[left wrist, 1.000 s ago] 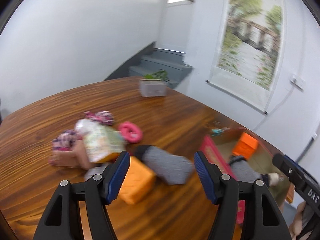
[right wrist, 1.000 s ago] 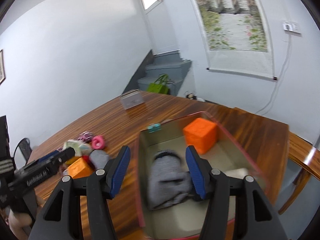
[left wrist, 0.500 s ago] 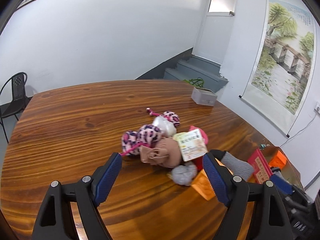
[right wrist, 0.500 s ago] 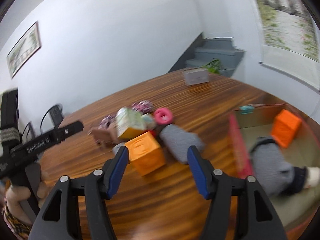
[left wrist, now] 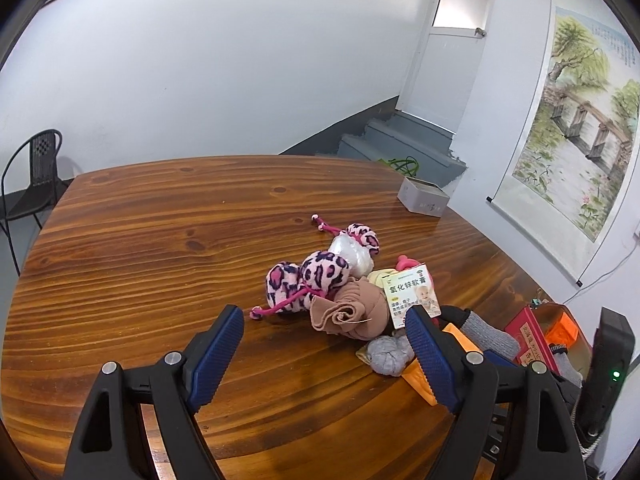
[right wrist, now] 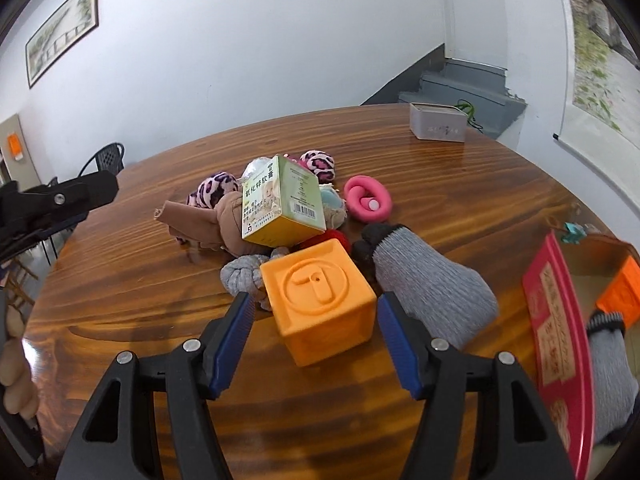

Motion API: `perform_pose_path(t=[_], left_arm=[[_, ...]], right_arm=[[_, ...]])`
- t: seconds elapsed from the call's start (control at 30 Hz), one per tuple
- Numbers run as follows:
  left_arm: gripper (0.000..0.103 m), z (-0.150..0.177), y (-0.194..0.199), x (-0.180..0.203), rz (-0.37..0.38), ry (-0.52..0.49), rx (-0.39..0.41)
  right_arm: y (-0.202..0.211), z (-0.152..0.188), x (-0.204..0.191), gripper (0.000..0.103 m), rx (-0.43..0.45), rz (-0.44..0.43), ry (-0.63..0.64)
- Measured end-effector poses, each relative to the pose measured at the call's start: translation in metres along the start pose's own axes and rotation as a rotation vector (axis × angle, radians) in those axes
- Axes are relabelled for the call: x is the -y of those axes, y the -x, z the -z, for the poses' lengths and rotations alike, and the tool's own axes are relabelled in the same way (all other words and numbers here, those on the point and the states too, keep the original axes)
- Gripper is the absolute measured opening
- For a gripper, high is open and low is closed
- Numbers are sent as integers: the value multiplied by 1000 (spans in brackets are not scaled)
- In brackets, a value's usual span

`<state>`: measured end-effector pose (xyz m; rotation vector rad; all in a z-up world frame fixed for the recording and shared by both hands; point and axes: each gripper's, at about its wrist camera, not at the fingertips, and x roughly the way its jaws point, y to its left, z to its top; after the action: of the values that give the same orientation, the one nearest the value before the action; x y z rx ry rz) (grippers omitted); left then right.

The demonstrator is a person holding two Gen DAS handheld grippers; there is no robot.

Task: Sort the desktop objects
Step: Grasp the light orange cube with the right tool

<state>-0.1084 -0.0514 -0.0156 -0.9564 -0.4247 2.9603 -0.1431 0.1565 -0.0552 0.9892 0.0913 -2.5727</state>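
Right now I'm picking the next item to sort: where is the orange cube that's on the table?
In the right wrist view the orange cube sits on the table at the near edge of the pile, between the right gripper fingers, untouched, with the grey sock on its right.

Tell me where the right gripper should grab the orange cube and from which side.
Grip the orange cube across its two flat side faces, coming straight ahead from the near side. The right gripper is open and already brackets it; the grey sock crowds the right face.

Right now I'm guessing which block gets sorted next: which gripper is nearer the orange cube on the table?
Right. The right gripper is open with the orange cube between its pads, untouched. The left gripper is open toward the brown cloth roll, the cube off beside its right finger.
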Motion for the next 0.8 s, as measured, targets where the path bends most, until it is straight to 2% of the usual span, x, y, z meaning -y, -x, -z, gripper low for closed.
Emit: perform_pose_path(t=[0.3, 0.37, 0.67, 0.8], left_arm=[[84, 3, -6, 1, -6, -4, -18], [84, 4, -7, 1, -7, -3, -22], [84, 9, -10, 12, 13, -27, -38], [84, 15, -13, 22, 49, -35, -61]], right_arm=[[-23, -4, 3, 68, -41, -14, 18], [-23, -3, 5, 64, -48, -14, 9], [11, 9, 14, 62, -10, -48, -61], [26, 18, 21, 62, 15, 2, -103]])
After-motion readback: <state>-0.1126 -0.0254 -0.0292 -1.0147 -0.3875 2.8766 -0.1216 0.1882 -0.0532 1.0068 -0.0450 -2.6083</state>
